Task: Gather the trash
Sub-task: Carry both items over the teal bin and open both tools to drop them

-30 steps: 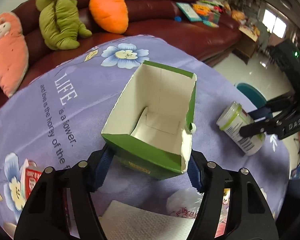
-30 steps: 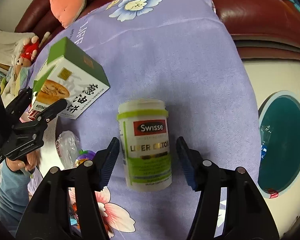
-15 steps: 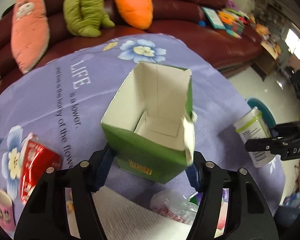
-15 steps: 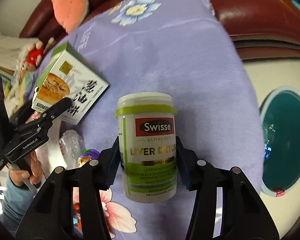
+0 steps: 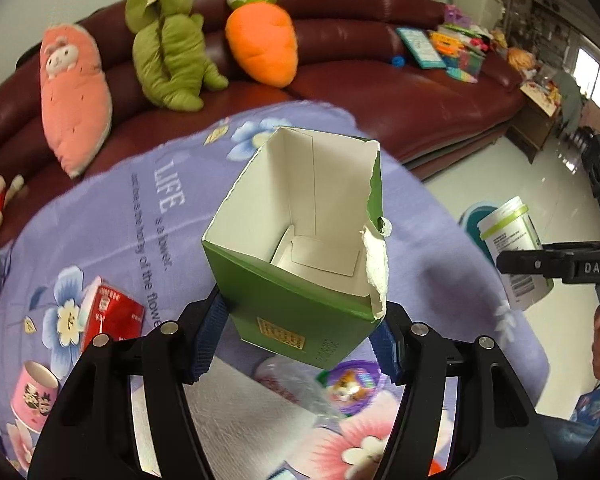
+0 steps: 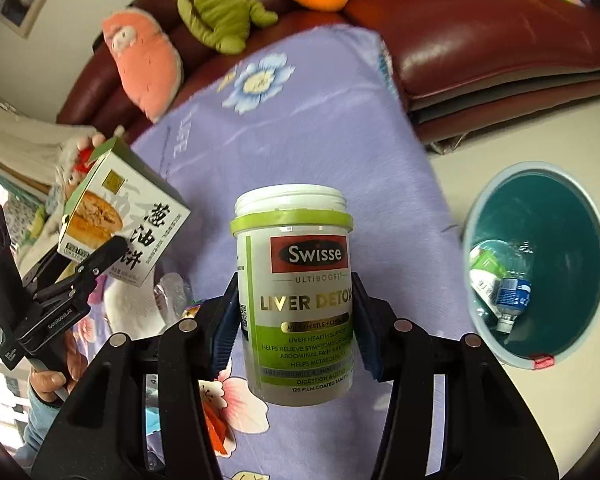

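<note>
Living room: maroon sofa (image 5: 400,92) with three plush toys, lavender floral cloth (image 6: 300,136) printed "LIFE is a flower". One left gripper (image 5: 300,340) clamped on one torn-open green box (image 5: 300,240), held above cloth. One right gripper (image 6: 294,324) clamped on one jar (image 6: 296,292): "Swisse Ultiboost Liver Detox, 120 film coated tablets". One teal bin (image 6: 540,208) on floor just beside the cloth, bottle inside.

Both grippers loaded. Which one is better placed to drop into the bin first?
Right, probably. The right gripper holds the supplement bottle at the table edge, with the open teal bin just beside it. The left gripper, holding the green box, is over the table, farther from the bin.
</note>
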